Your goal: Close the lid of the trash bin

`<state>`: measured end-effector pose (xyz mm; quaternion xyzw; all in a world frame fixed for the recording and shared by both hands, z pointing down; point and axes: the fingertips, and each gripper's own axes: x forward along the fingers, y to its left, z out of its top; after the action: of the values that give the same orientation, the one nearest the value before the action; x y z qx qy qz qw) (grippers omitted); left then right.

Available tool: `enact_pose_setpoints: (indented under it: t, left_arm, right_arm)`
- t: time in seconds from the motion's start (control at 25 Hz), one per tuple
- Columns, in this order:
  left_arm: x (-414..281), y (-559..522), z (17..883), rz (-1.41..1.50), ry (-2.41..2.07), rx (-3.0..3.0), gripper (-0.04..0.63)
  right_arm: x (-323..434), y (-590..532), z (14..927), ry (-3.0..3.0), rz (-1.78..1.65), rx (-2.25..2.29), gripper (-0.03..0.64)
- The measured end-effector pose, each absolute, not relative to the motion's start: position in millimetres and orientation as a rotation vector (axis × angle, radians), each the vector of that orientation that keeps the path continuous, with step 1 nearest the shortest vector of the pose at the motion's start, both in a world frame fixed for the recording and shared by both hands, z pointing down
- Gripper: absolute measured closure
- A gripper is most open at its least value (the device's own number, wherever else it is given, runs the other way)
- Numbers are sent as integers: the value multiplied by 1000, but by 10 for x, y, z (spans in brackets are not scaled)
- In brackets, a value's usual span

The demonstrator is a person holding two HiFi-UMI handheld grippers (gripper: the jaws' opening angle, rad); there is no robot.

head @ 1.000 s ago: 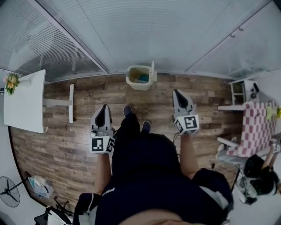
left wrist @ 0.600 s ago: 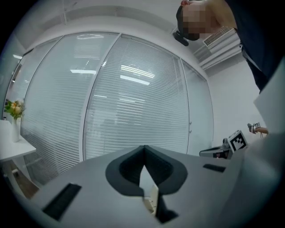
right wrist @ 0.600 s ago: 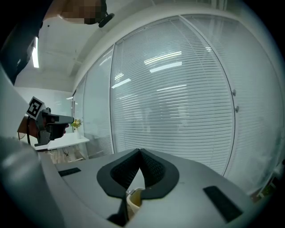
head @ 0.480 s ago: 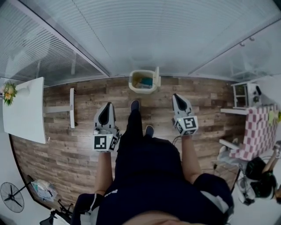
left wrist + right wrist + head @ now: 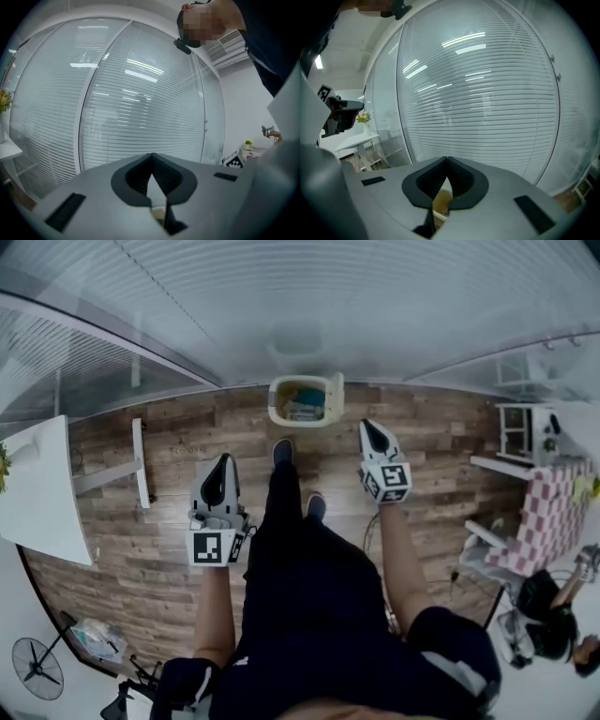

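1. Left gripper [image 5: 223,459]: jaws pressed together on nothing. Held low over the floor [image 5: 169,521], left of the person's legs, pointing at the glass wall. Well short of the bin.
2. Bin [image 5: 298,420]: pale, on the floor against the glass wall, straight ahead of the person's shoes and between the lines of the two grippers. Mouth open; blue and yellowish contents show inside.
3. Lid [image 5: 337,393]: standing upright along the bin's right edge, not lowered.
4. Right gripper [image 5: 367,425]: jaws likewise clenched and empty. Nearer the bin than the left one, its tip near the lid side but apart from it.
5. Progress: judged as approach only. Nothing touches the lid. Left to do: reach it, tip it over the mouth, and seat it flat.
6. Surroundings, left to right: fan [image 5: 36,669] at lower left; white table [image 5: 42,498] with its frame [image 5: 141,461]; white shelf [image 5: 518,431]; checked cloth [image 5: 551,507]; a second person [image 5: 553,620] at lower right.
7. Obstructions: none seen between the grippers and the bin; all furniture stands well apart from the path.
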<state>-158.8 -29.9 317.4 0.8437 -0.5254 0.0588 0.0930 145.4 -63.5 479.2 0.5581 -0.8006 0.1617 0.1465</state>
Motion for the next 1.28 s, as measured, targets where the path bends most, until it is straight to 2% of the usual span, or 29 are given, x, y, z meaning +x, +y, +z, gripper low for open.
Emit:
enact_pose_setpoints:
  t: [0.36, 0.8, 1.12, 1.28]
  left_arm:
    - [-1699, -822, 3640, 229, -1547, 2533, 589]
    - [-1640, -946, 4372, 233, -1531, 2436, 589]
    - [-1571, -929, 4848, 261, -1470, 2384, 589]
    - [-1588, -975, 4839, 166, -1476, 2331, 589]
  right_arm:
    - [1507, -1074, 5745, -2188, 571, 1607, 614]
    - [1693, -1261, 6689, -2098, 645, 1598, 614]
    - [1643, -1345, 7034, -2092, 679, 1567, 614]
    - [1606, -1404, 7063, -2110, 702, 1562, 614]
